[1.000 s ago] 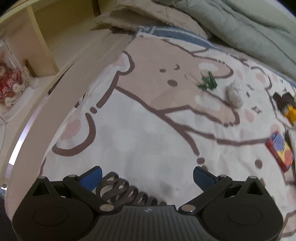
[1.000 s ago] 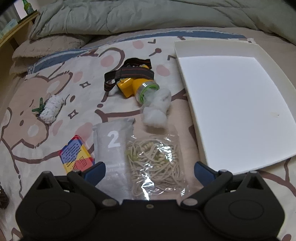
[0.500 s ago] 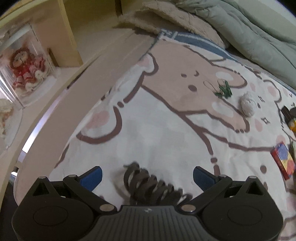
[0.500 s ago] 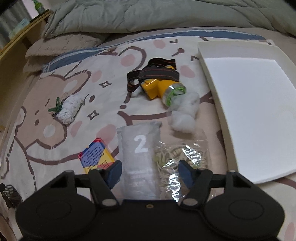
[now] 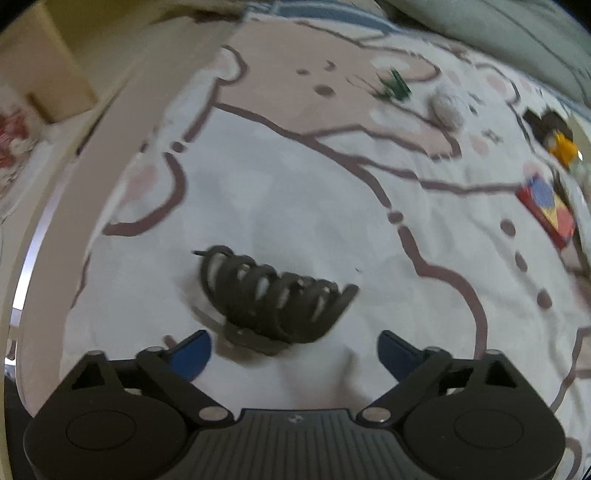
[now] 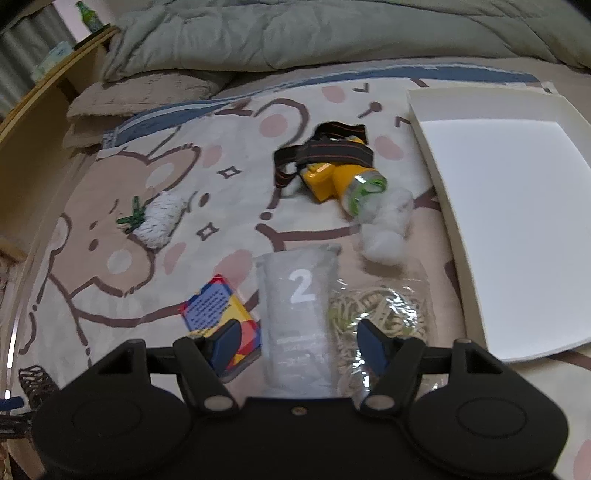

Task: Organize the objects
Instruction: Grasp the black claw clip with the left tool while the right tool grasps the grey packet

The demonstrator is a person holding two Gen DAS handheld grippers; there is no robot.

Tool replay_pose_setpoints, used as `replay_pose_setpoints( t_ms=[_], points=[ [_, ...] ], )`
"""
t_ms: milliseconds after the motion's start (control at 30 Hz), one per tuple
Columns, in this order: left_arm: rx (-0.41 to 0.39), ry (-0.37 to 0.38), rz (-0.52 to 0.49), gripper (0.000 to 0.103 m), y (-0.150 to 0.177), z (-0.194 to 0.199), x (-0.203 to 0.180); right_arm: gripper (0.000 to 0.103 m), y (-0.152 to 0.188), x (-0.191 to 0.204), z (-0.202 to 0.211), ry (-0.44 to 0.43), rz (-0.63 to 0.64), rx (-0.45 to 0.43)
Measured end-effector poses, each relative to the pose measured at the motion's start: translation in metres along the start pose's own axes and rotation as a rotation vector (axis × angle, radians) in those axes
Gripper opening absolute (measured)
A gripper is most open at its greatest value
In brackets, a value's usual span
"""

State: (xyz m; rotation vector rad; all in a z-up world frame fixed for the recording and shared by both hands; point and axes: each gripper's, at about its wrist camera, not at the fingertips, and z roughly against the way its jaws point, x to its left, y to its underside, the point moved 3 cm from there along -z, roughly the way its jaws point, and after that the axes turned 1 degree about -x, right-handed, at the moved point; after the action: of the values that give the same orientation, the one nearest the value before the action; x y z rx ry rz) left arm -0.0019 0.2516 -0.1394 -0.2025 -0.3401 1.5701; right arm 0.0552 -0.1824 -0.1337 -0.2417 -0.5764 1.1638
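Far ahead of the right claw a rumpled grey-green quilt (image 6: 332,33) lies across the bed, a beige pillow (image 6: 144,96) tucked under it to the left, beside a wooden shelf (image 6: 55,77) with a green bottle (image 6: 88,16) on top.

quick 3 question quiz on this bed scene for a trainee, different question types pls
1. True or false: the left hand-held gripper is shut on the black hair claw.
2. What number is printed on the grey pouch between the right hand-held gripper fingers?
3. The yellow headlamp lies: A) inside the white tray, B) on the blanket beside cotton balls, C) on the shelf.

Key: 1 false, it is open and the claw lies ahead of it; 2 is 2; 3 B.
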Motion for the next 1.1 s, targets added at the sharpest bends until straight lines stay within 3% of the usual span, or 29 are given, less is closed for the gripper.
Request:
replay_pose_setpoints(
  t_ms=[133, 333, 467, 567, 733, 933, 1100],
  points=[
    [-0.051, 0.045, -0.020, 0.092, -0.008, 0.002, -0.012, 0.069, 0.000, 0.009, 0.006, -0.056, 0.022, 0.001],
    [-0.153, 0.268, 0.036, 0.092, -0.027, 0.014, -0.031, 0.067, 0.006, 0.018, -0.006, -0.101, 0.033, 0.065],
    [-0.222, 0.219, 0.038, 0.093, -0.037, 0.025, -0.048, 0.065, 0.012, 0.018, -0.023, -0.123, 0.011, 0.135],
    [-0.231, 0.169, 0.125, 0.093, -0.039, 0.030, -0.042, 0.064, 0.016, 0.015, -0.036, -0.060, 0.019, 0.172],
    [-0.200, 0.051, 0.280, 0.093, -0.041, 0.021, -0.022, 0.065, 0.012, 0.008, -0.043, 0.093, 0.074, 0.137],
    [-0.123, 0.036, 0.428, 0.093, -0.047, -0.005, -0.015, 0.076, 0.009, 0.005, -0.047, 0.083, 0.072, 0.138],
    [-0.083, 0.008, 0.473, 0.093, -0.053, -0.024, -0.032, 0.077, 0.017, 0.017, -0.058, 0.137, 0.164, 0.160]
  ],
)
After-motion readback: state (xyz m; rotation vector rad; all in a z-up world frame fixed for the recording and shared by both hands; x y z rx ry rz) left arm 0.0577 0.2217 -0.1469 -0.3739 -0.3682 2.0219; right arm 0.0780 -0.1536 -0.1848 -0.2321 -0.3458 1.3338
